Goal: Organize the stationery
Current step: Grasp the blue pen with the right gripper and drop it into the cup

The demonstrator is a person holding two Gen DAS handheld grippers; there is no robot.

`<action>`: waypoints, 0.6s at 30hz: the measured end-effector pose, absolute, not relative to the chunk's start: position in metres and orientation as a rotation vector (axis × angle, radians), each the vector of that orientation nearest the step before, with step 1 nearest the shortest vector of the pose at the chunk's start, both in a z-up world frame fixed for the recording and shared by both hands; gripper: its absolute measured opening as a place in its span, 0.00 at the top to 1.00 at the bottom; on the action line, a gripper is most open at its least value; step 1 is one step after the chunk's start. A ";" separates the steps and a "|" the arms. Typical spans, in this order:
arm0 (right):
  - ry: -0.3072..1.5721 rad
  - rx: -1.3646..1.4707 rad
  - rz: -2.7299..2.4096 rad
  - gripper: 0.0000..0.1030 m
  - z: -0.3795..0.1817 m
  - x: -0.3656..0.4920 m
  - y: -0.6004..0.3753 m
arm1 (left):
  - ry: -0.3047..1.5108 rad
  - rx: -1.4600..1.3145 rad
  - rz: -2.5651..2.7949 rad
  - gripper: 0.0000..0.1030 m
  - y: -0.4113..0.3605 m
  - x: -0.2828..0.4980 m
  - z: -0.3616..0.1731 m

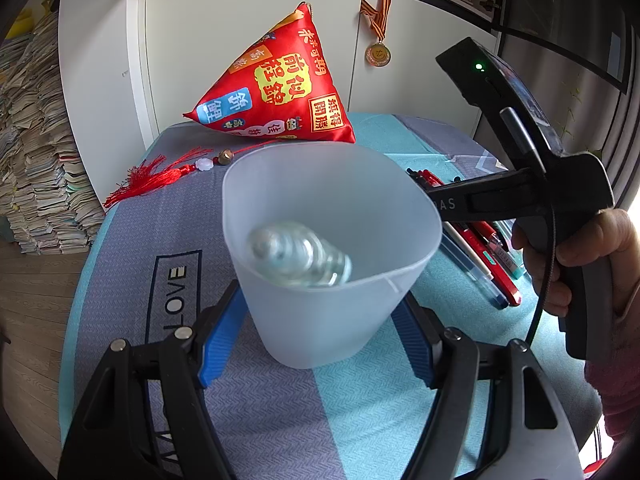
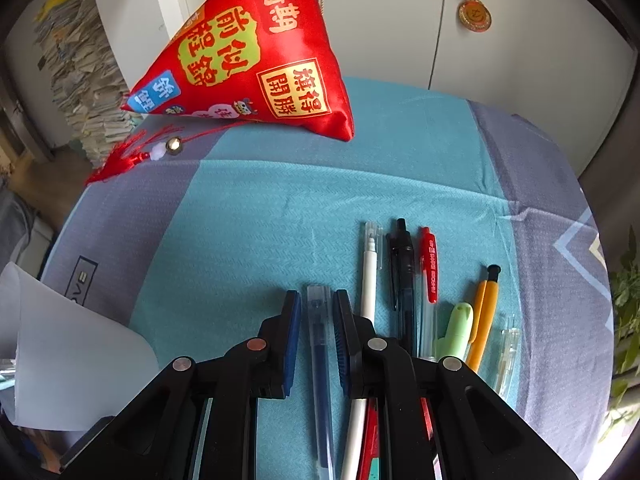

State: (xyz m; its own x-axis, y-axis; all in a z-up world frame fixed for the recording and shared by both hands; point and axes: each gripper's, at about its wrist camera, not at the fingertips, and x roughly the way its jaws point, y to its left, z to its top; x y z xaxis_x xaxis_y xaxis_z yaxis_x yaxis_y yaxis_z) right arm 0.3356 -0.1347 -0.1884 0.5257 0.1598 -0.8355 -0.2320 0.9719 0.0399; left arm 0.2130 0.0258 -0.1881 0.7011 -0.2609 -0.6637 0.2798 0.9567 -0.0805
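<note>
My left gripper [image 1: 320, 312] is shut on a frosted plastic cup [image 1: 332, 208], with a blue pad on each side of its lower wall. The cup stands on the cloth, with a shiny metallic object [image 1: 296, 256] in its bottom. In the right wrist view my right gripper [image 2: 316, 300] is open only narrowly. Its jaws stand either side of a clear blue pen [image 2: 320, 340] that lies flat. To its right lie a white pen [image 2: 369, 276], a black pen [image 2: 404, 264], a red pen [image 2: 429, 264], a green highlighter [image 2: 456, 328], an orange pen [image 2: 486, 312] and a clear pen [image 2: 508, 356].
A red pyramid cushion [image 1: 276, 88] with a tassel [image 1: 160, 176] sits at the back of the blue-and-grey tablecloth [image 1: 360, 400]. A medal [image 1: 378, 54] hangs on the white cupboard behind. Stacked books [image 1: 36, 160] stand left of the table. A hand [image 1: 580, 256] holds the right gripper's handle.
</note>
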 end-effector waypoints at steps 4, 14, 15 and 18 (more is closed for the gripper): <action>1.019 -0.097 0.233 0.87 -0.187 0.339 -0.132 | 0.735 0.027 -0.301 0.31 0.026 0.213 -0.188; 0.818 -0.017 0.292 0.87 -0.106 0.284 -0.140 | 0.737 0.027 -0.301 0.31 0.026 0.213 -0.189; 0.794 -0.016 0.298 0.87 -0.098 0.277 -0.140 | 0.737 0.027 -0.301 0.31 0.026 0.213 -0.189; 0.716 -0.026 0.315 0.87 -0.073 0.256 -0.137 | 0.737 0.026 -0.303 0.31 0.025 0.213 -0.189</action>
State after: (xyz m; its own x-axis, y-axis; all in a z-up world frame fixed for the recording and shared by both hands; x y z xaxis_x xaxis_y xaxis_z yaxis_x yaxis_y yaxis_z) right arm 0.2565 -0.1365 -0.0726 0.7093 0.2749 -0.6491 -0.2923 0.9526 0.0841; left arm 0.2128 0.0252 -0.1893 0.6986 -0.2632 -0.6653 0.2813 0.9561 -0.0828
